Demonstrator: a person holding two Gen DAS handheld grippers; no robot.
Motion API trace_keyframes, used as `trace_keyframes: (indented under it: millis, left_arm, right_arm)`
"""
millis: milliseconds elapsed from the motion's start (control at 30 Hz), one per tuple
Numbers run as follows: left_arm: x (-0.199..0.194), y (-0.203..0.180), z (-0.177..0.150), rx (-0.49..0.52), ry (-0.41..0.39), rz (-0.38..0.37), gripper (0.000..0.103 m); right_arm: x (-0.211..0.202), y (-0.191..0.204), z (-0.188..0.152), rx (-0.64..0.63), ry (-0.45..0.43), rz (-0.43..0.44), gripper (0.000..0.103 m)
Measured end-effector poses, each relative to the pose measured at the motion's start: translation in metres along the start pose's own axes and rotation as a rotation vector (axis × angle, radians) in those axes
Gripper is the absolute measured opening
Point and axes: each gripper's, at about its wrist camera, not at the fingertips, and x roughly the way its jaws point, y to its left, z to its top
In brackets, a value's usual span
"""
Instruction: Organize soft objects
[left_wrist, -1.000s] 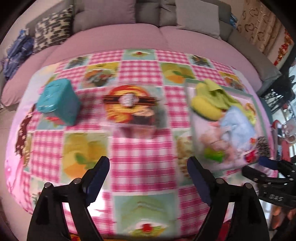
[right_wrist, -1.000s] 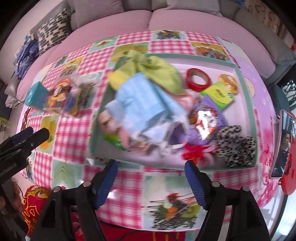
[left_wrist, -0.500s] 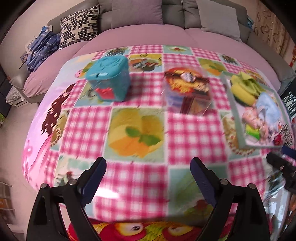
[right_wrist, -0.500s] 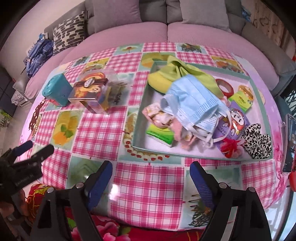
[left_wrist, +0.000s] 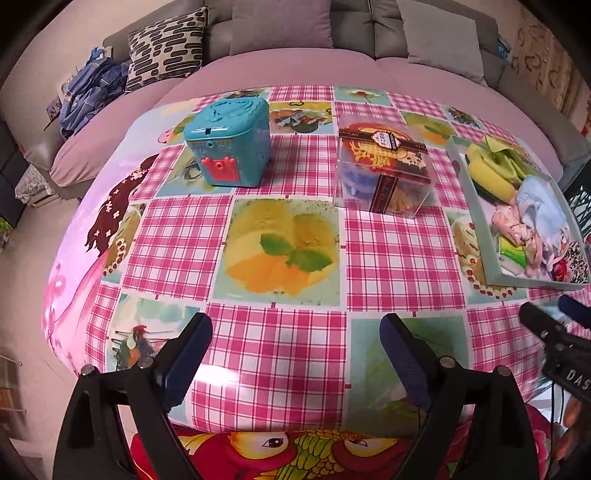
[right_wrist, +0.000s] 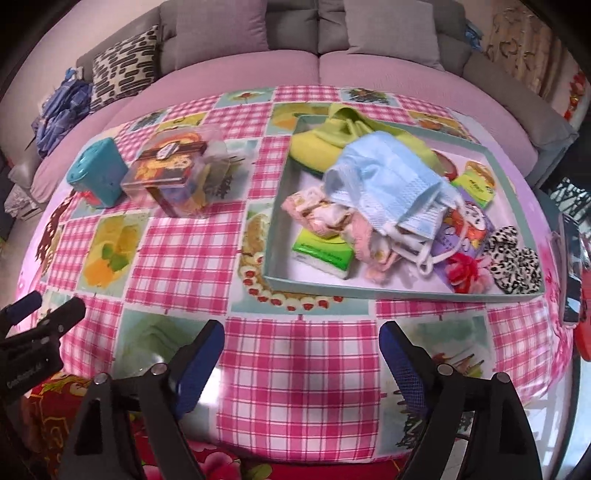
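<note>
You are holding the left gripper (left_wrist: 295, 347) over the near edge of the table (left_wrist: 399, 254), its jaws standing wide apart with nothing between them but checked cloth. Your right gripper (right_wrist: 301, 349) is hanging the same way over the near edge, just before the tray (right_wrist: 354, 290), jaws spread wide and gripping nothing. The soft things are lying heaped in that tray on the right half of the table: a blue mask (right_wrist: 391, 184) is sitting on top of the pile, a yellow-green cloth (right_wrist: 321, 144) is spilling over the far left corner, a pink sock (right_wrist: 321, 214) is resting left of the mask, and a green tissue pack (right_wrist: 323, 254) is lying near the tray's near left corner, partly under the sock. A spotted scrunchie (right_wrist: 513, 258) is sitting at the near right corner, with a red bow (right_wrist: 463, 269) just left of it. Well left of the tray a clear box (left_wrist: 384, 173) is standing on the far part of the table, and a teal box (left_wrist: 231, 142) is standing further left, apart from it. A sofa (left_wrist: 288, 70) is running along the far side of the table.
</note>
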Motion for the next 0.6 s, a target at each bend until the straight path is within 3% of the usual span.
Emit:
trace_keyframes:
  millis: [600]
  left_arm:
    - [0.0032, -0.0036, -0.0013, 0.015, 0.009, 0.033, 0.092]
  right_arm:
    - [-0.0031, -0.0069, -0.0037, 0.022, -0.036, -0.071, 0.088]
